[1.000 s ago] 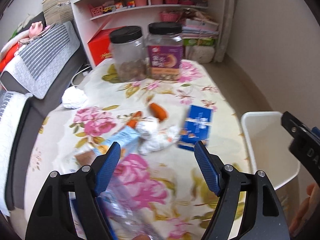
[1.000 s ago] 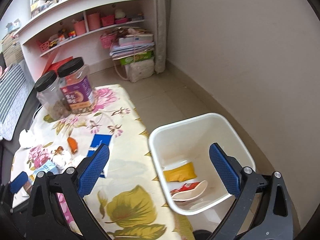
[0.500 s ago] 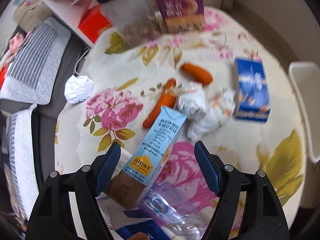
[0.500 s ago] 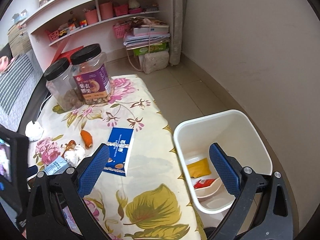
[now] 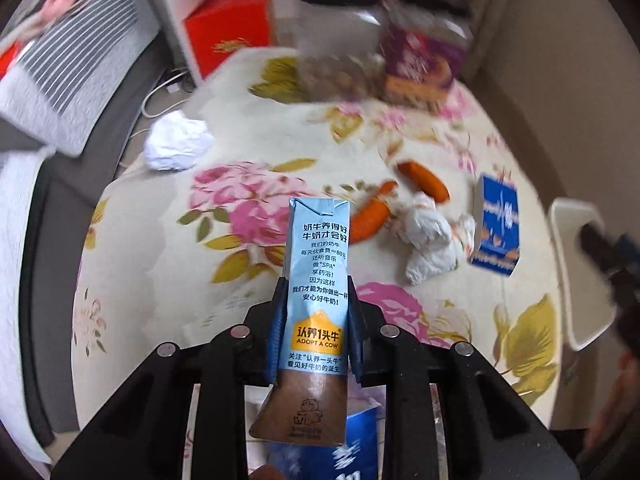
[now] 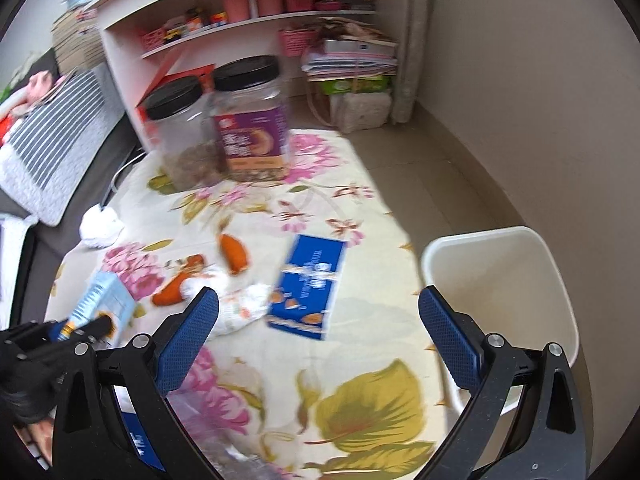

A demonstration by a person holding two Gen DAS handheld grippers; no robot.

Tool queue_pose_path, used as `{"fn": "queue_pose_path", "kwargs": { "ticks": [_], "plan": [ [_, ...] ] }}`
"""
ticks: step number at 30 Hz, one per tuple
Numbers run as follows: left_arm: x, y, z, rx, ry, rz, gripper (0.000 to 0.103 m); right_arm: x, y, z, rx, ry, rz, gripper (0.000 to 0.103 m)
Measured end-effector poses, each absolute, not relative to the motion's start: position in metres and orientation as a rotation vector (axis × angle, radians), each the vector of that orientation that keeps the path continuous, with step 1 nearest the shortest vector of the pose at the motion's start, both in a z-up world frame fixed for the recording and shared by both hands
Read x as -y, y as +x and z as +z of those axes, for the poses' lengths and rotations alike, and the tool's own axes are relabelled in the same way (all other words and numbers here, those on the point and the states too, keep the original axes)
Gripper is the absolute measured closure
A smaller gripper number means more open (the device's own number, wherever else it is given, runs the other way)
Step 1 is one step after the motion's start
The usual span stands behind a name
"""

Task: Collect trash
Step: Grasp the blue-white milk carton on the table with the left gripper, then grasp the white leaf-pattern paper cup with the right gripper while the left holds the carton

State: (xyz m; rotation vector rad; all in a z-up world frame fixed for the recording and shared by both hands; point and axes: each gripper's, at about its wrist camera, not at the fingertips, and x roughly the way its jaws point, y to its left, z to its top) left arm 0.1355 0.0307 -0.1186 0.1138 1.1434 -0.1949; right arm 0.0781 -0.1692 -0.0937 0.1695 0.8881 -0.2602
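My left gripper [image 5: 316, 292] is shut on a light-blue milk carton [image 5: 318, 280] and holds it above the floral table; it also shows in the right wrist view [image 6: 102, 308]. My right gripper [image 6: 318, 308] is open and empty over the table's near side. On the table lie two orange wrappers [image 5: 424, 180] [image 5: 370, 218], crumpled white paper [image 5: 428, 240], a blue box [image 5: 498, 224] and a white paper ball [image 5: 176, 146] at the left edge. The white trash bin [image 6: 516, 276] stands on the floor right of the table.
Two black-lidded jars [image 6: 250, 120] stand at the table's far end. A white shelf unit [image 6: 256, 20] is behind them. A couch with a striped cushion [image 6: 52, 140] runs along the left. A blue packet [image 5: 352, 452] lies under my left gripper.
My left gripper has closed on the milk carton and lifted it upright. My right gripper has swung left, away from the bin and toward the table.
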Motion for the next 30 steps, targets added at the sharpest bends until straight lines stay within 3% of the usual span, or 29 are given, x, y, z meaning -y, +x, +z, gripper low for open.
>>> {"fn": "queue_pose_path", "kwargs": {
  "ticks": [8,16,26,30],
  "plan": [
    [-0.098,0.119,-0.088,-1.058,-0.014,-0.113,0.077,0.099,0.096,-0.111,-0.967,0.122,-0.103,0.007],
    [-0.152,0.109,-0.074,-1.020,-0.090,-0.063,0.077,0.049,0.118,-0.138,-1.124,0.346,-0.018,0.008],
    [-0.191,0.101,-0.060,-0.986,-0.157,-0.059,0.077,-0.010,0.148,-0.181,-1.272,0.376,-0.026,0.019],
    [-0.201,0.102,-0.060,-0.986,-0.182,-0.062,0.077,-0.031,0.155,-0.192,-1.317,0.388,-0.003,0.018]
  ]
}}
